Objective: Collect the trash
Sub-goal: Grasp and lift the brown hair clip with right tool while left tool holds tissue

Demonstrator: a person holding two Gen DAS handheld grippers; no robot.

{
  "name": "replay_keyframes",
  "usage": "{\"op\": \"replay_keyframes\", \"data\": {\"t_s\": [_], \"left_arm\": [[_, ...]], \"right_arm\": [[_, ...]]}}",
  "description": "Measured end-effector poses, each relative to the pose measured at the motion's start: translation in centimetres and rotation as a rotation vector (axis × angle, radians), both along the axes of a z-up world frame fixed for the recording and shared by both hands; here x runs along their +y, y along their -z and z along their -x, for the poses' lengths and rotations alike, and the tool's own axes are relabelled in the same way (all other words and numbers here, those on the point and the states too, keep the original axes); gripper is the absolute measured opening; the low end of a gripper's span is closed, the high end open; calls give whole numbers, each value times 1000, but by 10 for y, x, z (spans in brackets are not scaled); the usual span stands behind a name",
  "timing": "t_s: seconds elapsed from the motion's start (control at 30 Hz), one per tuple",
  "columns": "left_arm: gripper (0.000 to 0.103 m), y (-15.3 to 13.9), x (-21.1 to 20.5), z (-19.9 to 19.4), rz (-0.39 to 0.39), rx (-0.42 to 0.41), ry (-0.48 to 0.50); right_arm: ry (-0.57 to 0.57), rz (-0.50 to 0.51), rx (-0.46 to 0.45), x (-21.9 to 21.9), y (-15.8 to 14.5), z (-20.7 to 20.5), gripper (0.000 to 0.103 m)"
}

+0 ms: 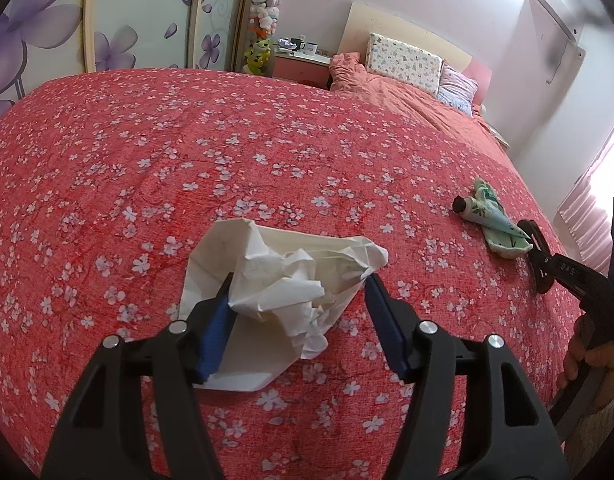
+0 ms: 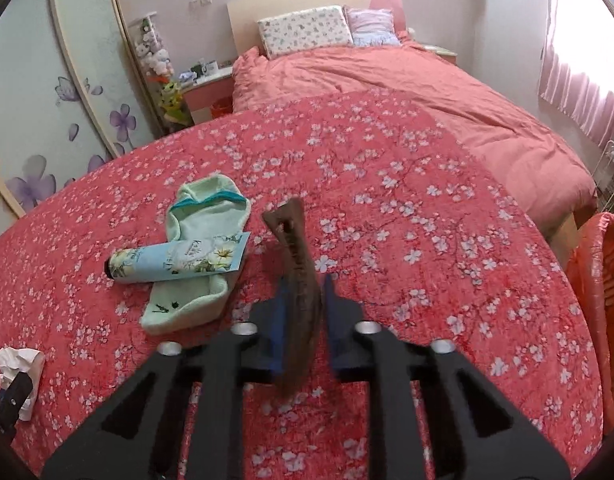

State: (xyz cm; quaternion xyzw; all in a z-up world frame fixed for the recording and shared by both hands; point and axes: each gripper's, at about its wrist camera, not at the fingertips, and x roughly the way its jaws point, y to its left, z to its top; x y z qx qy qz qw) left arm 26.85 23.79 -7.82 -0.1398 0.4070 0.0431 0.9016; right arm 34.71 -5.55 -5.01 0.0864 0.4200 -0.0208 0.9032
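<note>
My left gripper (image 1: 299, 280) is low over the red flowered bedspread (image 1: 147, 168). Its blue pads sit against both sides of a crumpled white paper wad (image 1: 275, 264) that lies on a flat white sheet. My right gripper (image 2: 306, 280) is shut on a thin brown comb-like piece (image 2: 293, 236), which sticks up and forward between its pads. Just left of it, a floral cream tube (image 2: 175, 260) with a black cap rests across a mint-green sock (image 2: 203, 208). The white wad (image 2: 19, 360) and left gripper show at the lower left of the right wrist view.
An orange plastic basket (image 2: 599, 300) stands off the bed's right edge. A pink quilt (image 2: 427, 92) and pillows (image 2: 307, 30) fill the head of the bed. A pink nightstand (image 2: 207, 84) and a flowered wardrobe (image 2: 67, 100) stand on the left. A hand (image 1: 583, 356) holds the right gripper.
</note>
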Motion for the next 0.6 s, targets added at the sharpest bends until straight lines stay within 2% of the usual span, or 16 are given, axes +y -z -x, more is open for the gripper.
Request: {"op": "replay_keyframes", "data": {"t_s": [0.2, 0.3, 0.37, 0.43, 0.6], "left_arm": [[73, 0, -11, -9, -42, 11, 33], [73, 0, -14, -17, -56, 18, 37], [67, 0, -15, -21, -60, 19, 31], [45, 0, -15, -24, -58, 14, 33], [41, -2, -12, -24, -29, -10, 37]], "right_arm": [[-8, -14, -25, -17, -4, 25, 12], [-4, -35, -30, -27, -6, 38, 12], [-6, -44, -35, -33, -7, 46, 12], [-9, -54, -36, -36, -9, 52, 12], [-10, -61, -51, -46, -15, 67, 12]]}}
